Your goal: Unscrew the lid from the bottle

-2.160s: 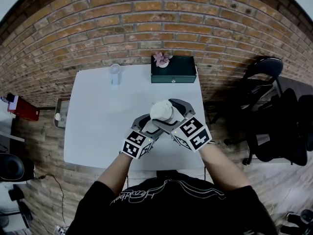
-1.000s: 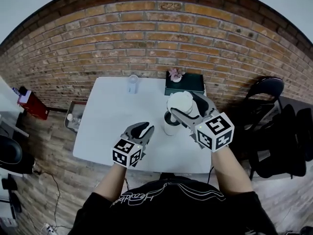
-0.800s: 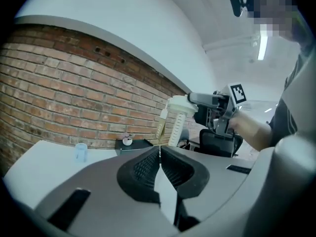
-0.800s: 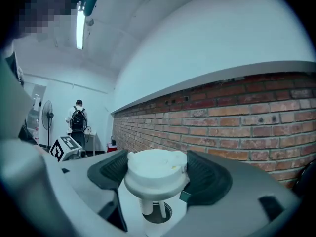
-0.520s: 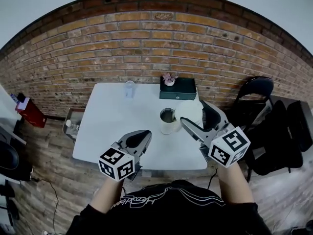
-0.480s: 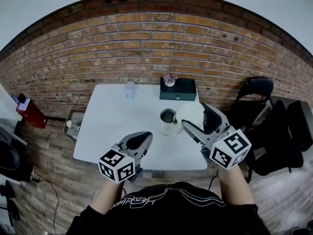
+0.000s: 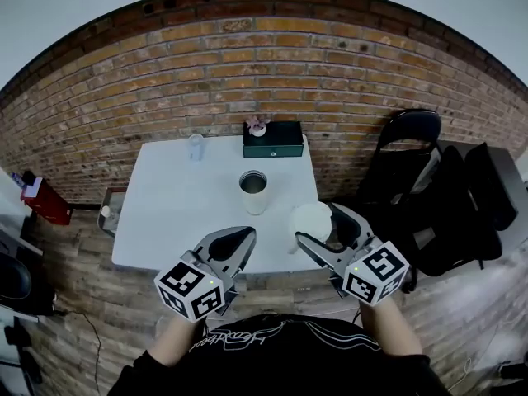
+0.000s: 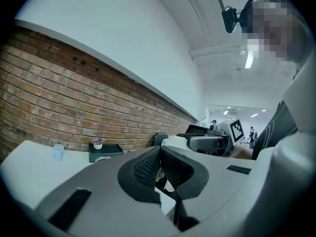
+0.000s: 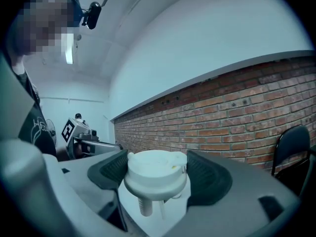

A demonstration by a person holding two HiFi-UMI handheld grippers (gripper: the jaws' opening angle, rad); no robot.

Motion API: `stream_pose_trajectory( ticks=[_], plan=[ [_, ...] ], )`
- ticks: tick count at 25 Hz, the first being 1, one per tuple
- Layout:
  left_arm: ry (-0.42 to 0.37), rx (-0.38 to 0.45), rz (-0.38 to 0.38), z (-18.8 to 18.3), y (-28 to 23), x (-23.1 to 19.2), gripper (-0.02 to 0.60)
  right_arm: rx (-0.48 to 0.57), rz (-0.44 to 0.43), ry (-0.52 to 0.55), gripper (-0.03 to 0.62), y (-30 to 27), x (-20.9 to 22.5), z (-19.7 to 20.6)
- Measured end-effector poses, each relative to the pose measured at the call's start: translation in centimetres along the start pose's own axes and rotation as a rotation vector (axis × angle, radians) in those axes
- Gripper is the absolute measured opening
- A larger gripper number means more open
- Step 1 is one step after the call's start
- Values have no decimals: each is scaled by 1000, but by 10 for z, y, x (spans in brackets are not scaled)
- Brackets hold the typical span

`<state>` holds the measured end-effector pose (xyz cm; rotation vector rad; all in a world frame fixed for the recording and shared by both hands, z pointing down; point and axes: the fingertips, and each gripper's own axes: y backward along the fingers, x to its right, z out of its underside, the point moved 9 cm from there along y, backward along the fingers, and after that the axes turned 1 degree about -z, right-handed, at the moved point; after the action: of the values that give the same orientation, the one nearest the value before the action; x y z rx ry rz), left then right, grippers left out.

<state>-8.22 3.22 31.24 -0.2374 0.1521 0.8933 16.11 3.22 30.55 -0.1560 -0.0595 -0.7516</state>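
Lid (image 9: 156, 171) and bottle (image 7: 253, 191) are already apart. The white lid sits crosswise in the right claw (image 7: 320, 226), whose jaws stand wide and press on its two sides, off the near right corner of the table (image 7: 177, 200). The bottle stands upright and open-mouthed toward the far middle of the table, well apart from both claws. The left claw (image 8: 159, 163) has its jaws together on nothing and hovers over the near edge.

The lid looks like smooth, stiff plastic – light, and likely slick against the pads, so the hold across its broad rim seems the right one. Two thin stems (image 9: 143, 205) hang from its underside; they look like the weak part and should probably not take the weight when it is set down. The bottle seems light too and, uncapped, could tip or spill – a hold round its middle would be safest. A dark green box (image 7: 273, 139) and a small clear glass (image 7: 195, 145) stand at the far edge.
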Motion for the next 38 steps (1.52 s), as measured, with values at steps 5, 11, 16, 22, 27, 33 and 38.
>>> stream_pose_trajectory(
  ticks=[5, 11, 16, 22, 27, 33, 38],
  plan=[
    [-5, -2, 14, 3, -3, 42, 31, 4, -14, 2, 370, 38, -6, 3],
    [7, -22, 2, 13, -2, 78, 31, 5, -21, -6, 370, 76, -14, 11],
    [0, -34, -17, 22, 5, 105, 31, 19, -44, -12, 370, 97, -20, 18],
    [6, -34, -44, 24, 13, 119, 31, 38, -68, -2, 370, 111, -25, 17],
    [-3, -39, -54, 26, 15, 130, 31, 43, -72, -5, 370, 120, -28, 19],
    [-26, -41, -60, 29, 16, 142, 31, 59, -80, 8, 370, 132, -31, 20],
    [-42, -40, -59, 27, 17, 152, 31, 72, -78, 14, 370, 143, -32, 18]
  ],
)
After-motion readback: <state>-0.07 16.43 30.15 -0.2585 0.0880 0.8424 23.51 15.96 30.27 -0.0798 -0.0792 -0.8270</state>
